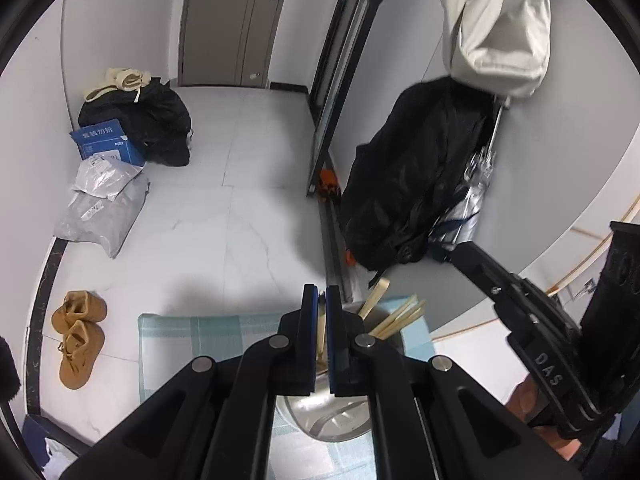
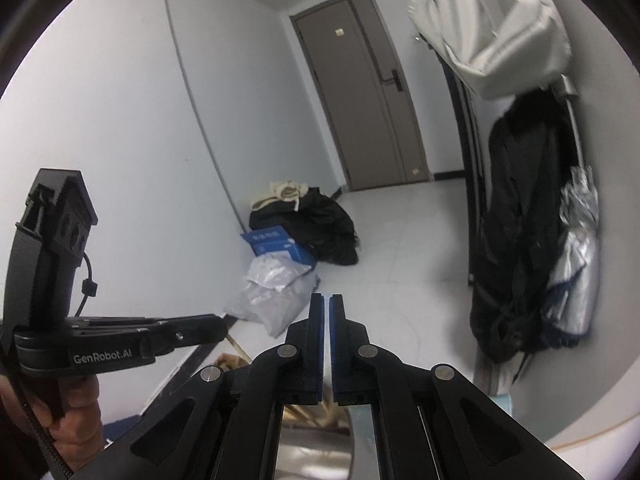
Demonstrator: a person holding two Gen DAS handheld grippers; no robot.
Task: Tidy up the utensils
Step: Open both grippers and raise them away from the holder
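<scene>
Left wrist view, lower left to right: tan boots (image 1: 78, 338) on the pale floor at left edge, no part of the task; a light blue checked cloth (image 1: 208, 334) covers the bench at lower centre; the left gripper (image 1: 321, 308) sits centre-bottom, its fingers (image 1: 310, 320) together and clamped on a pale wooden stick (image 1: 321, 330), probably a chopstick, which runs down between the pads; just right of it a steel container (image 1: 332, 416) rests on the cloth, mostly behind the gripper body; several wooden utensils (image 1: 400, 316) stand in it already, leaning toward upper right; the right gripper's black body (image 1: 540, 332) crosses the lower right.

Right wrist view, left to right: the left gripper's body (image 2: 120, 340) at lower left, held by a hand (image 2: 76, 420); the right gripper (image 2: 325, 308) at centre-bottom, fingers (image 2: 316, 320) closed together, nothing visible between them; shiny steel (image 2: 316, 448) and wooden ends (image 2: 320, 412) show below through the frame.

Judgement: task well under way; most sticks seem housed; the held one looks poised over the container, not yet released; whether loose utensils remain on the bench, cannot tell.
</scene>
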